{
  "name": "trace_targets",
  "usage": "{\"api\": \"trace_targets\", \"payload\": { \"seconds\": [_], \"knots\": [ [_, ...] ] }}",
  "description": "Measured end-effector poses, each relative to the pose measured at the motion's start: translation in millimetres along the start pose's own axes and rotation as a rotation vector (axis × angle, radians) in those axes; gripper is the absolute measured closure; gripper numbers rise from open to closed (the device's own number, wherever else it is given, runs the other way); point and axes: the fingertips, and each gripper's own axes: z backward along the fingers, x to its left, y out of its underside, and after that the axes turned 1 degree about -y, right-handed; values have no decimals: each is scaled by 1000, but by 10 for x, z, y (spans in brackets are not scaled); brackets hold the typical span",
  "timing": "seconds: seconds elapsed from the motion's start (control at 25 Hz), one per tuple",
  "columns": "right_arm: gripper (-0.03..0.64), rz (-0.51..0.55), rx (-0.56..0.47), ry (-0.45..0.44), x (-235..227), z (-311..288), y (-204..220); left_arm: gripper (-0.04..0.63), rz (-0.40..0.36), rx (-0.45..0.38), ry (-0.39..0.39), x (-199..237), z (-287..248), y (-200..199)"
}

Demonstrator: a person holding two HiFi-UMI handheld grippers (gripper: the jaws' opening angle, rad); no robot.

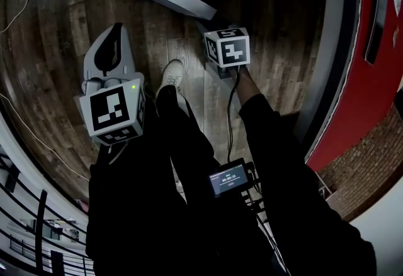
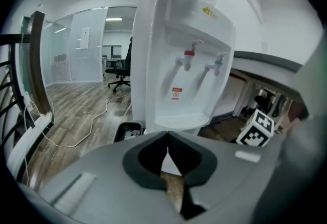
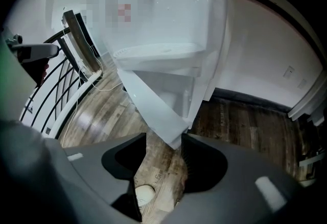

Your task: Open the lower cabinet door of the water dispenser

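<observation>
The person stands over a wood floor [image 1: 56,48] in dark clothes, one pale shoe [image 1: 171,74] forward and a small lit screen [image 1: 228,179] at the waist.

The left tongs [image 2: 167,138] are held low on the person's left. They are pressed together at the tips with nothing in them, and only a sliver of floor shows through the gap further back. They touch nothing and sit well short of the dispenser [image 2: 184,59].

The right tongs [image 3: 159,149] reach further forward, and their marker cube [image 1: 227,48] is just below the door [image 3: 153,110]. They are spread wide. The door's lower corner dips into the gap, hard by the right-hand finger [image 3: 190,159], with floor showing between it and the other finger. I cannot tell whether that finger actually touches the panel, and nothing is pinched.

The door is swung out from the foot of the dispenser and slants toward the tongs. Behind it the white cabinet [image 3: 176,92] is open. Above that juts the round drip tray [image 3: 156,51].

Higher on the dispenser's face are two taps, one of them red [image 2: 187,57]. By its base on the floor sits a dark bin [image 2: 127,130], and a pale cable [image 2: 87,131] trails across the boards. Off to the side runs a black railing [image 3: 61,85]. Far back there is an office chair [image 2: 120,70] in front of glass walls.
</observation>
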Motion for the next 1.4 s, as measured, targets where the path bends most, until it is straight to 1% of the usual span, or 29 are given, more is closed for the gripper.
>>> {"api": "trace_targets", "payload": {
  "seconds": [0.6,0.64,0.76,0.88,1.08,1.4],
  "knots": [
    [414,-1,26,-25,135,23,112,588,14,-2,1,26,34,-4],
    [420,-3,27,-24,137,27,119,588,13,-1,2,24,33,-1],
    [465,4,32,-17,141,35,150,588,12,1,7,18,35,-2],
    [488,21,39,-7,158,44,189,588,11,1,6,29,38,-1],
    [491,-2,43,-19,237,53,232,588,18,-1,4,46,41,-16],
    [495,2,58,-41,395,61,325,588,24,-6,12,-1,36,-14]
  ]
}}
